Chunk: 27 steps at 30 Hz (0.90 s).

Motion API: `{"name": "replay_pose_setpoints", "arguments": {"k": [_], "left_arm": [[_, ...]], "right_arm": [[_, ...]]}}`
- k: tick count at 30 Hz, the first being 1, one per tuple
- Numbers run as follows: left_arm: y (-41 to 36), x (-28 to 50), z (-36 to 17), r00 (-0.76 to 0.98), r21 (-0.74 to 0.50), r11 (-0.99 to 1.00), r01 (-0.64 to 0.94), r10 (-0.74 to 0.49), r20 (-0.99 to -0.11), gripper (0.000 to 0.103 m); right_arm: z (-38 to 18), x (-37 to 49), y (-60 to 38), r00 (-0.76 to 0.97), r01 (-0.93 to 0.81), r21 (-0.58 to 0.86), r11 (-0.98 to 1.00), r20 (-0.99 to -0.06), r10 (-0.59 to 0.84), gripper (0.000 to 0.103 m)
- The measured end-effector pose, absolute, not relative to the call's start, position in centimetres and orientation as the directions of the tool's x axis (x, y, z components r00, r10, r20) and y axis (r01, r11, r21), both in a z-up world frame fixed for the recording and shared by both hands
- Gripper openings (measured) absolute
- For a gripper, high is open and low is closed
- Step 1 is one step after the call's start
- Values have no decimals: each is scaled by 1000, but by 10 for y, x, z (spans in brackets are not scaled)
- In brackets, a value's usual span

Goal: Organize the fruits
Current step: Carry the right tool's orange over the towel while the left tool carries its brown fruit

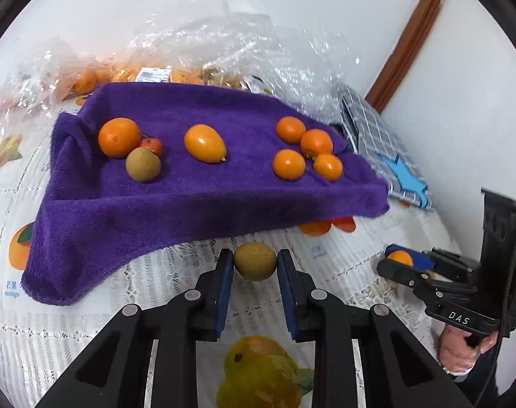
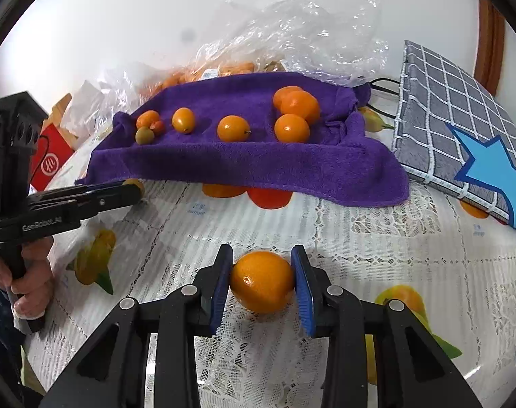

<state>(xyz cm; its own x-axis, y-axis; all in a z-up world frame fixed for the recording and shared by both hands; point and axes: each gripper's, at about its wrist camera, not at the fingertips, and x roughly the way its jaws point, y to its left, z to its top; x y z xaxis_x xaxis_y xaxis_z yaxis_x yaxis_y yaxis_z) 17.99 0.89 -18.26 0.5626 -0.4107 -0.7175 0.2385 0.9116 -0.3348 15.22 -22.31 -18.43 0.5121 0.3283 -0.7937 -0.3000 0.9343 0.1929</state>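
A purple towel [image 1: 196, 204] lies on the table with sorted fruits on it: an orange [image 1: 118, 137], a small red fruit [image 1: 152, 145] and a brown-green round fruit [image 1: 143, 164] at left, an oval orange fruit [image 1: 204, 143] in the middle, several small oranges [image 1: 303, 148] at right. My left gripper [image 1: 254, 261] is shut on a brown-green round fruit [image 1: 255, 261] just in front of the towel. My right gripper [image 2: 262, 280] is shut on a small orange [image 2: 262, 281] over the tablecloth; it also shows in the left wrist view [image 1: 402, 260].
A lace tablecloth [image 2: 376, 255] with printed fruits covers the table. Clear plastic bags with more fruit [image 1: 149, 74] lie behind the towel. A grey checked cushion with a blue star [image 2: 461, 136] is at right. A red box [image 2: 52, 163] is at left.
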Motion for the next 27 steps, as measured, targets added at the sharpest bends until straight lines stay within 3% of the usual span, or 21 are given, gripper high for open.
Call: {"name": "replay_pose_setpoints", "arguments": {"k": [17, 27], "left_arm": [[43, 170, -167, 650, -412, 897, 164, -412, -639, 25], [88, 183, -124, 731, -369, 924, 102, -322, -602, 25]], "right_arm": [[-169, 151, -235, 555, -262, 277, 924, -741, 379, 35], [-128, 189, -223, 613, -290, 236, 927, -698, 370, 35]]}}
